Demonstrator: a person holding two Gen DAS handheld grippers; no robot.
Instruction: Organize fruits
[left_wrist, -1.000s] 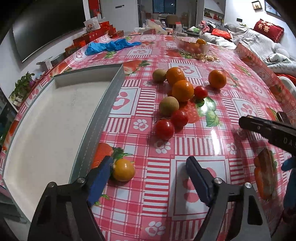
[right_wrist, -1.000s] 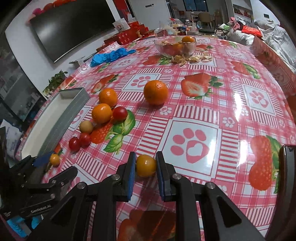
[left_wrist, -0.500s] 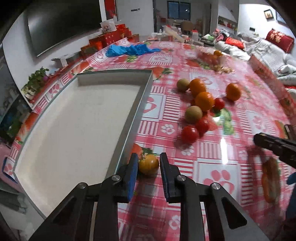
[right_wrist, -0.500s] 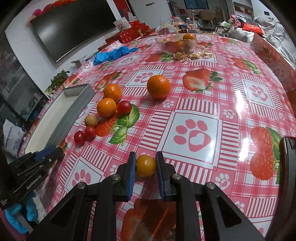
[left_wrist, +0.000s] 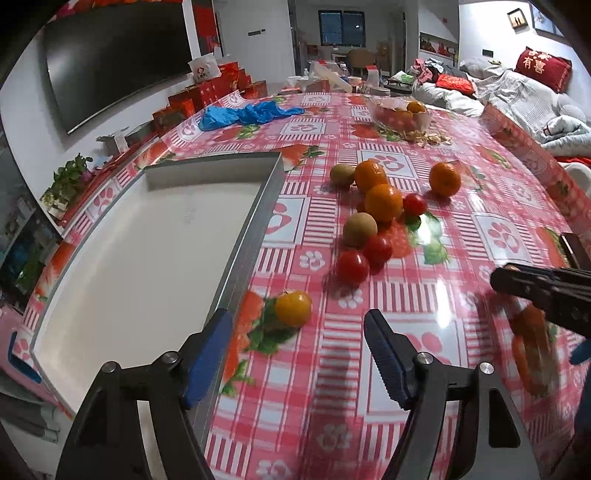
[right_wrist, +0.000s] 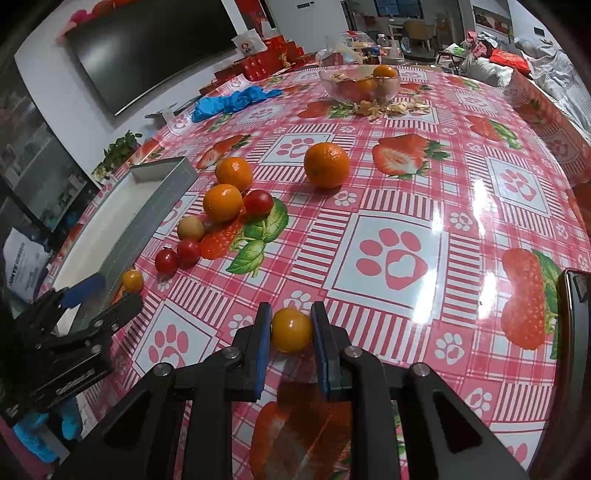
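Nearest the right camera: right gripper (right_wrist: 291, 334) pinching a yellow tomato (right_wrist: 291, 329) between its blue pads, just above the cloth (right_wrist: 399, 206).
Nearest the left camera: left gripper (left_wrist: 297, 338) hanging with fingers spread wide, gripping nothing; second yellow tomato (left_wrist: 293, 307) sitting on the cloth just ahead of the gap, beside the tray (left_wrist: 258, 206) wall.
Tray: lying at the left edge of the table, long axis running away from the left camera, white floor bare as far as visible.
Middle of the table: two red tomatoes (left_wrist: 352, 266) touching, a kiwi (left_wrist: 359, 229) just behind, then two oranges (left_wrist: 383, 202), a third red tomato, a farther kiwi, and one orange (right_wrist: 326, 165) standing apart.
Far end: glass bowl (right_wrist: 360, 86) holding more fruit, peel scraps beside it, blue gloves (left_wrist: 243, 113) to the left.
Progress: judging barely begun; no fruit showing in the tray, one piece pinched, the rest waiting loose.
Pointing: held tomato near-round, no clear long axis or heading to tell.
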